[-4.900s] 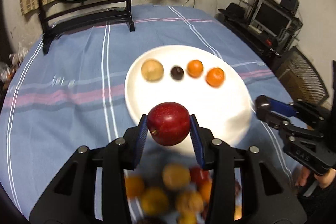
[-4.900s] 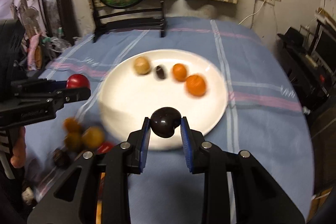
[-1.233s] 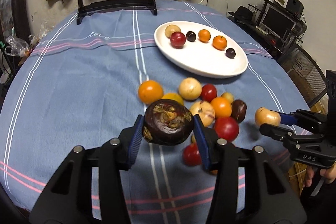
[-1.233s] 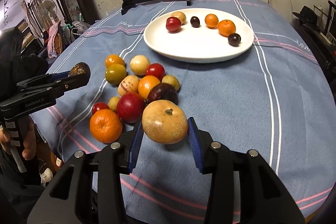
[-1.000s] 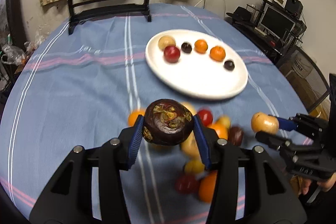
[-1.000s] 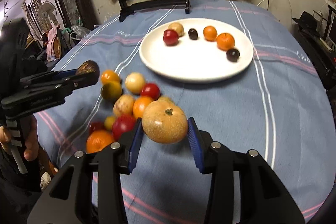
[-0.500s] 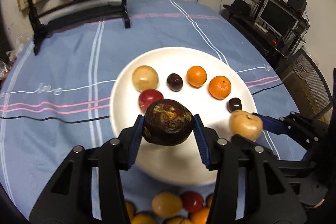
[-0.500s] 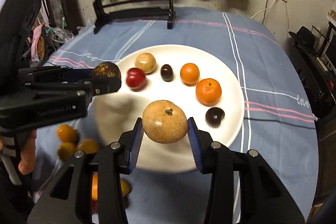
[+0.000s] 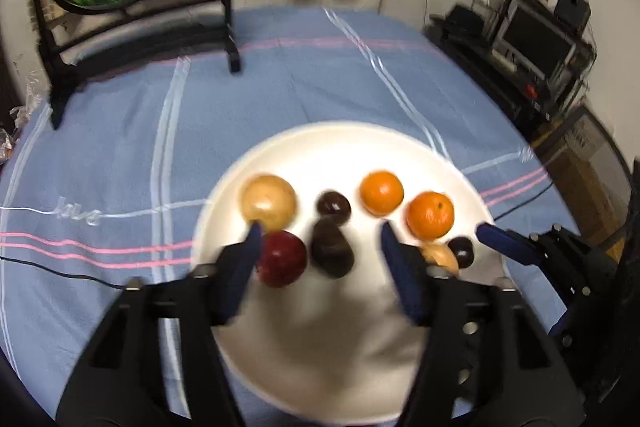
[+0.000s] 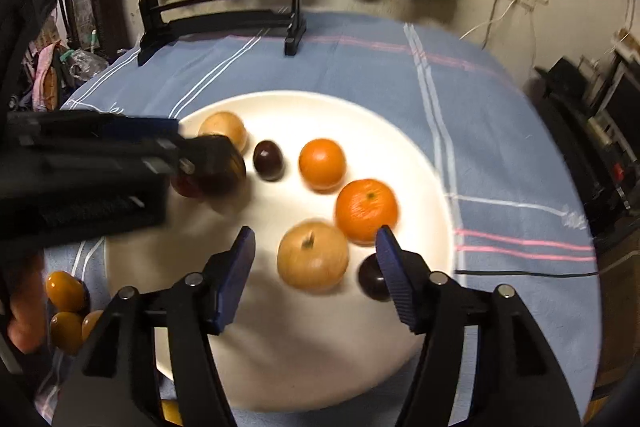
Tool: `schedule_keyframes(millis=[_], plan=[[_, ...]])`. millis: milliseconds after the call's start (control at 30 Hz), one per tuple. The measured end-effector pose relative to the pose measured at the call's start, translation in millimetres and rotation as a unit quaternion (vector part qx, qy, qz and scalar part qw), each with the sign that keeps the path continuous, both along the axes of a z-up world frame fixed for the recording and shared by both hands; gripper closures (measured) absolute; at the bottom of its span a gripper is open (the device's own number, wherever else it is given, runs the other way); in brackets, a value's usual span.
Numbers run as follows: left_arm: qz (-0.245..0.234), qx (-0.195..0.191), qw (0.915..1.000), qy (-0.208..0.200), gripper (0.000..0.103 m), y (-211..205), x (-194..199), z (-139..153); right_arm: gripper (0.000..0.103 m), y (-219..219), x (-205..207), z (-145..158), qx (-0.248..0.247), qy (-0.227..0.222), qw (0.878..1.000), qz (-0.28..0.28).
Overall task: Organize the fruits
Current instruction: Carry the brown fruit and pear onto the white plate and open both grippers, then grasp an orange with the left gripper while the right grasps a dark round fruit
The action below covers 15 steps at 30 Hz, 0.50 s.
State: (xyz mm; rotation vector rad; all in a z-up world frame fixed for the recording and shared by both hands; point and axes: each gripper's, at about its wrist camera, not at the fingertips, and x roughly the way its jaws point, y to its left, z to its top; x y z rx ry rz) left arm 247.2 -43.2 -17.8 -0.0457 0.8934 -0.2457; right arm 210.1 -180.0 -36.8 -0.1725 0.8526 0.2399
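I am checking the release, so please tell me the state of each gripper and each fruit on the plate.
Left hand-held gripper: jaws opening, pads off the fruit.
Right hand-held gripper: jaws opening, pads off the fruit.
Dark mangosteen: released, on the plate, blurred.
Tan fruit: released, on the plate, blurred.
White plate: flat on the cloth, holding eight fruits.

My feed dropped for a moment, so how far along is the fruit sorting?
Done: six fruits lie on the white round plate. In hand: both grippers' jaws are opening, the left gripper around a dark purple round fruit, the right gripper around a tan round fruit, pads clear of both. Left: at least three yellow-orange fruits on the blue striped cloth beside the plate.
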Motion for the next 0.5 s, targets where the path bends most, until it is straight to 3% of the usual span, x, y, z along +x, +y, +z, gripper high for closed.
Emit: schedule_keyframes(millis=[200, 500], plan=[[0.045, 0.011, 0.9980, -0.044, 0.019, 43.8, -60.4, 40.9, 0.040, -22.4, -44.2, 19.4, 0.038, 0.010, 0.999, -0.020], [0.079, -0.001, 0.9957, -0.048, 0.018, 78.7, -161.3, 15.6, 0.040, -13.1, -120.6, 14.6, 0.074, 0.038, 0.997, -0.005]])
